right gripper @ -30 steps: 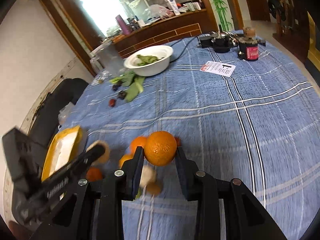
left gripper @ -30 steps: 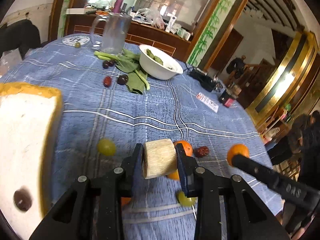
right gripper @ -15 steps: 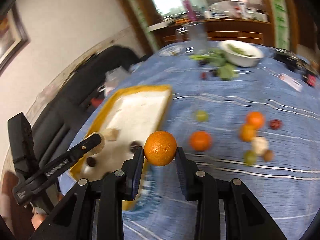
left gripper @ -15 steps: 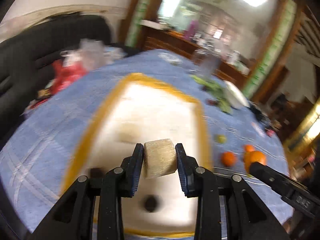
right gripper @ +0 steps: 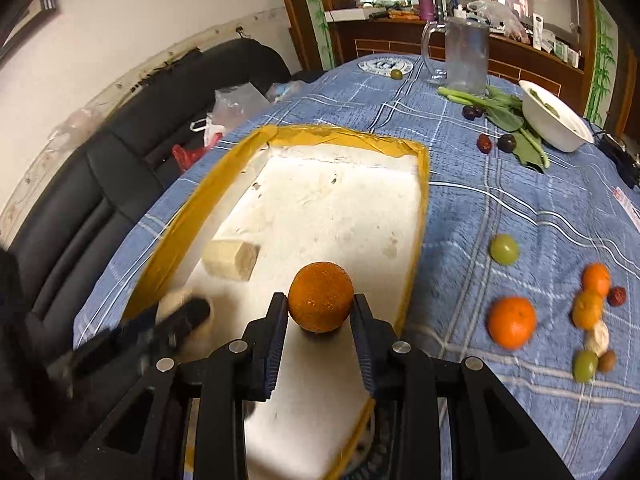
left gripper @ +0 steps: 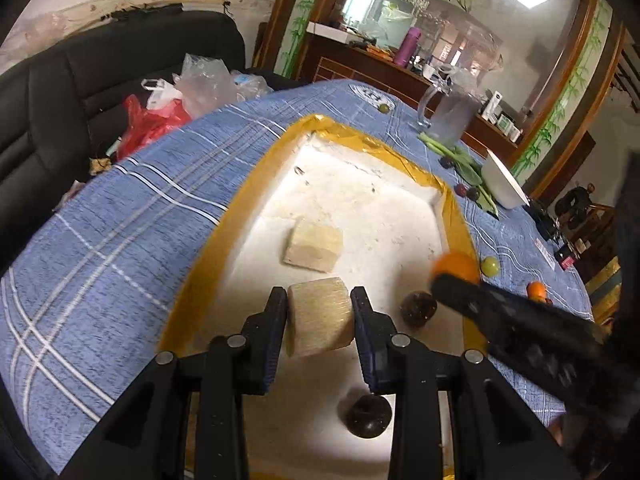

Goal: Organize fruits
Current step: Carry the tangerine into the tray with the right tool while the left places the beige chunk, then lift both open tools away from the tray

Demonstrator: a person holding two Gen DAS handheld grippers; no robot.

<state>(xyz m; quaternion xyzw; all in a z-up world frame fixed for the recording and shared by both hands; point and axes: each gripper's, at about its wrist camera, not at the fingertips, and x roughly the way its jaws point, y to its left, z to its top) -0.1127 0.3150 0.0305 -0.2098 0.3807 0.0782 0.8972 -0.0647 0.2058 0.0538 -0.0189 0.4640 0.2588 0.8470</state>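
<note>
- Left wrist view: the left tongs (left gripper: 319, 312) clamp a pale cut chunk of fruit (left gripper: 320, 322) between both pads, jaws narrowed to the chunk's width, poised over the near half of the white foam tray (left gripper: 360, 200) with its yellow taped rim.
- On the tray floor a second pale block (left gripper: 314, 249) lies just beyond the held chunk; two dark round fruits (left gripper: 418, 309) sit near the tray's right side and near end.
- The right tongs cross the lower right of this view, blurred, an orange (left gripper: 456, 266) at their tip by the tray's right rim.
- Judgement: the step in hand is setting both fruits into the tray. Done well, the chunk goes down on bare floor beside the block, not on it, and the jaws part only once it rests.
- Right wrist view: the right tongs (right gripper: 320, 316) grip the orange (right gripper: 320, 297) at its sides, jaws narrowed to its width, above the near part of the tray (right gripper: 420, 184) towards its right rim.
- A round fruit rolls; it should be lowered to the floor away from the rim before release.
- More oranges (right gripper: 512, 322) and a green grape (right gripper: 504, 249) wait on the blue checked bench (right gripper: 520, 200), right of the tray.
- The left tongs show blurred at lower left over the tray's left side.
</note>
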